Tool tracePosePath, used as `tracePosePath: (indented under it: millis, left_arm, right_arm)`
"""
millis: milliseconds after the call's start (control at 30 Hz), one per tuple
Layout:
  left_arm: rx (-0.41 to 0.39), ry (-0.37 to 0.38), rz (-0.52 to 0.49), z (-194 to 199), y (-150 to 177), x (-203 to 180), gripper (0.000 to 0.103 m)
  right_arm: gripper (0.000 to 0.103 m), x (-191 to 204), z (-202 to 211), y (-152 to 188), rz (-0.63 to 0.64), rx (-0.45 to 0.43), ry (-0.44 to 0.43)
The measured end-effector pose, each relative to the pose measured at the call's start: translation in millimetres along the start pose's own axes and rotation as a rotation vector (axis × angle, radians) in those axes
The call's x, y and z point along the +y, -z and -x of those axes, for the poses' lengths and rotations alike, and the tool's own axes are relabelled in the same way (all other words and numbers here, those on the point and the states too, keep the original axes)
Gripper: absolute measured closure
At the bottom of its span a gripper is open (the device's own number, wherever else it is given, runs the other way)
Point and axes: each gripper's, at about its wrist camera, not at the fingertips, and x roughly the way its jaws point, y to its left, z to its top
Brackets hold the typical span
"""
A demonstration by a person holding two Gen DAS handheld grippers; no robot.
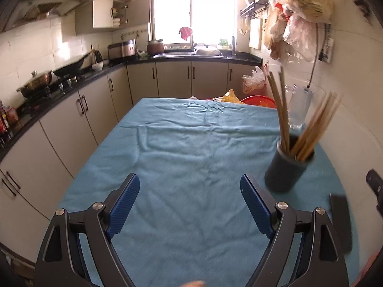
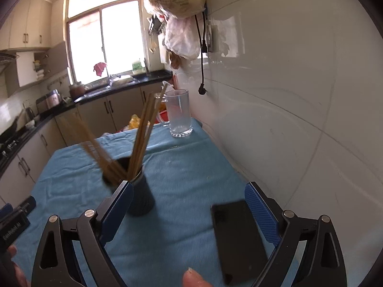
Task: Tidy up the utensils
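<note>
Left gripper [image 1: 190, 202]: jaws spread, nothing between them, over bare cloth [image 1: 182, 143]. Holder [image 1: 288, 167] stands just right of it, chopsticks [image 1: 308, 129] fanned out of the top, blurred. Glass [image 1: 299, 110] behind, near the wall. Right gripper [image 2: 189, 205]: jaws spread, empty; phone [image 2: 239, 236] lies under them.

Chopsticks look light, stiff, smooth, likely to slip or roll. Best pinched mid-shaft, bundled. Holder top-heavy; may tip.
</note>
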Motion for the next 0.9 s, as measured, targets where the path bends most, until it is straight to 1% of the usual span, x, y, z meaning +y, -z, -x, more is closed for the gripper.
tracePosePath:
  millis: [100,200,267,367,467,633,733,900]
  left_arm:
    - [-0.007,0.005,-0.048,24,25,7,0.017]
    - [-0.004,0.026,-0.045,45,46,14,0.017]
    - [-0.011,0.034,-0.044,59,56,18,0.017]
    - [-0.021,0.037,-0.068,79,70,17,0.017]
    - [-0.038,0.038,-0.06,97,85,19,0.017]
    - [-0.078,0.024,-0.03,104,101,23,0.017]
    - [-0.068,0.005,-0.051,100,106,19,0.017]
    - [-0.042,0.008,-0.068,96,113,15,0.017]
  right_arm:
    - [0.006,-3,30,26,-0.01,-0.024,-0.024]
    - [0.005,-2,57,45,0.017,-0.057,-0.014]
    - [0.005,-4,71,56,0.019,-0.059,-0.023]
    - [0.004,-9,93,70,0.009,-0.053,-0.05]
    - [0.003,-13,107,80,0.015,-0.053,-0.034]
    - [0.003,-16,117,99,-0.018,-0.066,-0.009]
    - [0.003,-12,115,102,-0.01,-0.078,0.022]
    - [0.002,-8,112,108,-0.007,-0.062,0.009]
